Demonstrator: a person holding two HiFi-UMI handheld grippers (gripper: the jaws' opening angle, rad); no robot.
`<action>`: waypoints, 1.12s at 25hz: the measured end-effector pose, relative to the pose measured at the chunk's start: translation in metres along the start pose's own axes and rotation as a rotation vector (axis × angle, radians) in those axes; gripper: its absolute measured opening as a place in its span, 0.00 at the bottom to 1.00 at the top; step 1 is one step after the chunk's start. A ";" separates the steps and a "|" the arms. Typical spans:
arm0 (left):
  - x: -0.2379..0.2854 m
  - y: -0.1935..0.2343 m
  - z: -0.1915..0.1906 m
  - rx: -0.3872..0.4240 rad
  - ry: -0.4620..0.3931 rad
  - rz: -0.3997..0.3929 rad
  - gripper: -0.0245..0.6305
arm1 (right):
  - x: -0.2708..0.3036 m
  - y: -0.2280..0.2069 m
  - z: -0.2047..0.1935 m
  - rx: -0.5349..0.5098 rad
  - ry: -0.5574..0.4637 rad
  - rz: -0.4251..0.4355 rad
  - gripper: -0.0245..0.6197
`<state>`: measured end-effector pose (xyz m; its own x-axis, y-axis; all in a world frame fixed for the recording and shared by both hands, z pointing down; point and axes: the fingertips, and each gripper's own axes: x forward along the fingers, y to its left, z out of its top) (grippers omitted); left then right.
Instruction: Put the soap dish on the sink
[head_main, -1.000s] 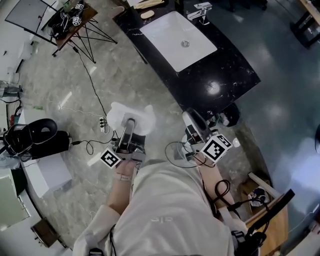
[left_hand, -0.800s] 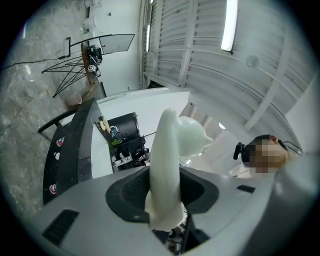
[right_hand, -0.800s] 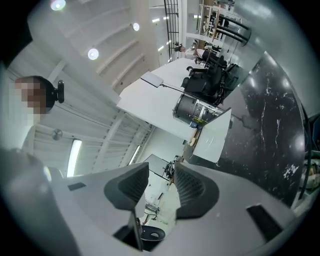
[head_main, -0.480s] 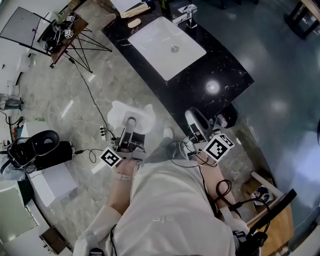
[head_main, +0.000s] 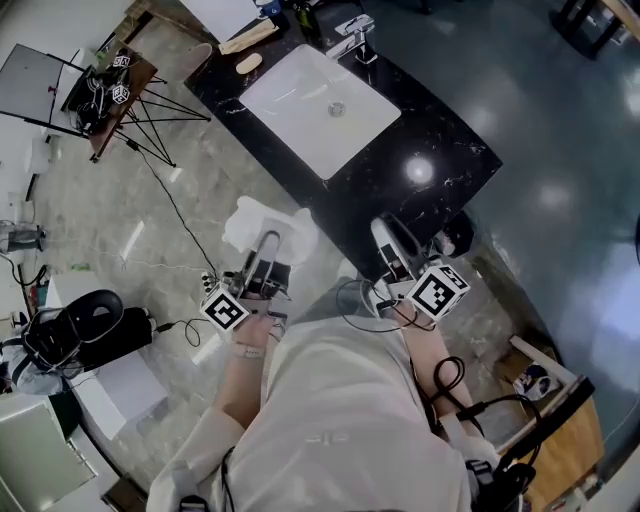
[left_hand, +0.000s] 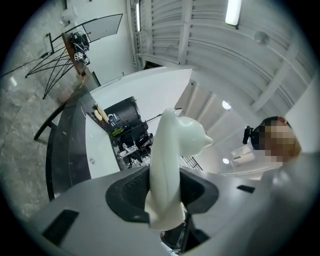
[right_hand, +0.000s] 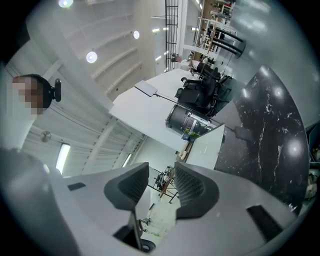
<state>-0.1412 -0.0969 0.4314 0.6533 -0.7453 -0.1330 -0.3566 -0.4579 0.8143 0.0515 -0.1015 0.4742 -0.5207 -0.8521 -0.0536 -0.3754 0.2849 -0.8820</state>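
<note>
A white soap dish (head_main: 268, 228) hangs over the marble floor, held edge-on by my left gripper (head_main: 265, 248), which is shut on it. In the left gripper view the dish (left_hand: 172, 150) stands upright between the dark pads (left_hand: 131, 192). Ahead lies the white sink basin (head_main: 318, 95), set in a black stone counter (head_main: 440, 150); the same basin (left_hand: 97, 145) appears at the left of the left gripper view. My right gripper (head_main: 386, 236) hovers by the counter's near corner. Its jaws (right_hand: 162, 187) stand apart with nothing between them.
A chrome faucet (head_main: 352, 38) and a bar of soap (head_main: 248, 63) sit at the basin's far side. A black tripod stand (head_main: 130, 95) is at the upper left, a cable (head_main: 178, 210) runs across the floor, and a black bag (head_main: 75, 325) lies at the left.
The person has walked toward the counter, so the sink has come nearer to both grippers. The soap dish stays clamped in the left gripper.
</note>
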 end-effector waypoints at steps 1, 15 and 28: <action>0.005 0.005 0.001 -0.006 0.010 0.008 0.26 | 0.002 -0.001 0.003 -0.006 -0.009 -0.006 0.31; 0.100 0.064 -0.021 0.257 0.380 0.103 0.26 | -0.007 -0.032 0.055 -0.044 -0.150 -0.145 0.31; 0.170 0.103 -0.088 0.614 0.740 0.106 0.26 | -0.047 -0.060 0.075 -0.028 -0.288 -0.280 0.31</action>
<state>-0.0080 -0.2284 0.5424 0.7778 -0.3998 0.4850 -0.5879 -0.7356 0.3366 0.1562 -0.1113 0.4940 -0.1610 -0.9855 0.0543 -0.4954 0.0331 -0.8681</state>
